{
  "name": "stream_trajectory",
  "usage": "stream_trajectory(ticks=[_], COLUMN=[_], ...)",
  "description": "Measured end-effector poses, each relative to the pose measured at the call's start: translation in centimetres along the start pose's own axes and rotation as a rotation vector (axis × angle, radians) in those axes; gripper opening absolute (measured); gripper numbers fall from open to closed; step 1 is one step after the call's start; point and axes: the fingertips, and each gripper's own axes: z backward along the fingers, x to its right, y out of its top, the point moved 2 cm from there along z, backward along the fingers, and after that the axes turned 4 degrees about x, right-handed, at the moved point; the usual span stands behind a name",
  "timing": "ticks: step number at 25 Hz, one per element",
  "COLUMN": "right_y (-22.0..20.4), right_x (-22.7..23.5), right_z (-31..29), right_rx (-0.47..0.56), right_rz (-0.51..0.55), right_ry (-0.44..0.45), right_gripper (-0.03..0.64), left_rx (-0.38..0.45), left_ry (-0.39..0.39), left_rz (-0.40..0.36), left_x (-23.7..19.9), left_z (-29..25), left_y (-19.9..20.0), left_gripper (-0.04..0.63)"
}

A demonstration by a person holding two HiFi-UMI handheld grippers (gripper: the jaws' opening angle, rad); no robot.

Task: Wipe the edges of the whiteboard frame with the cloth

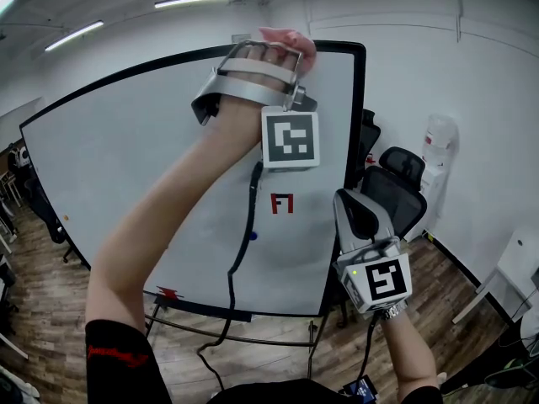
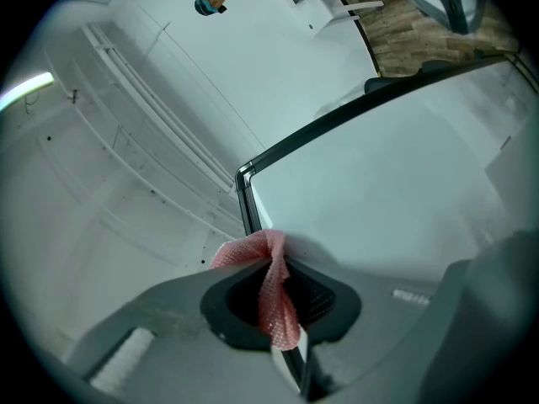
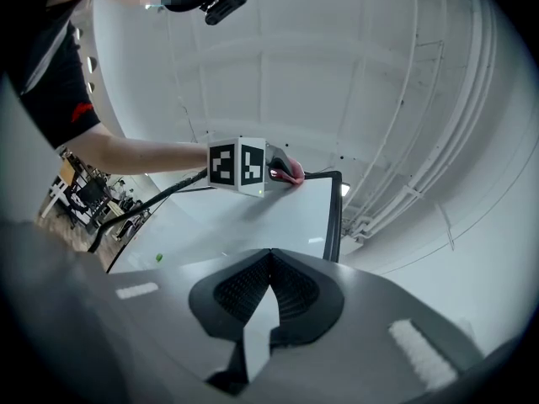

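Pink cloth (image 2: 253, 249), pinched in the left gripper (image 2: 278, 310), presses on the top edge of the whiteboard's (image 1: 126, 158) black frame (image 1: 362, 74) near its corner; the right gripper (image 3: 268, 297), jaws together and empty, hangs lower by the right edge.

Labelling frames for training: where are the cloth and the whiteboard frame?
cloth (image 2: 273, 268), left gripper view, its twisted pink middle.
whiteboard frame (image 2: 246, 194), left gripper view, black side edge just past the corner.

Office chairs (image 1: 394, 190) right of whiteboard (image 1: 126, 167)
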Motion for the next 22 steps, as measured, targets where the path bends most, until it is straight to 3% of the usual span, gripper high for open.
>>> stream_trajectory(ticks=[16, 22], right_y=[0.5, 1.3], right_x=[1.3, -1.0], right_z=[2.1, 2.2], right_rx=[-0.025, -0.046], right_rz=[0.027, 0.030], right_ry=[-0.054, -0.084], right_gripper=[0.002, 0.002], left_rx=[0.013, -0.016], left_ry=[-0.019, -0.033], left_rz=[0.005, 0.039], left_x=[-0.4, -0.7], left_z=[-0.4, 1.0], left_y=[2.8, 1.0], left_gripper=[0.025, 0.025])
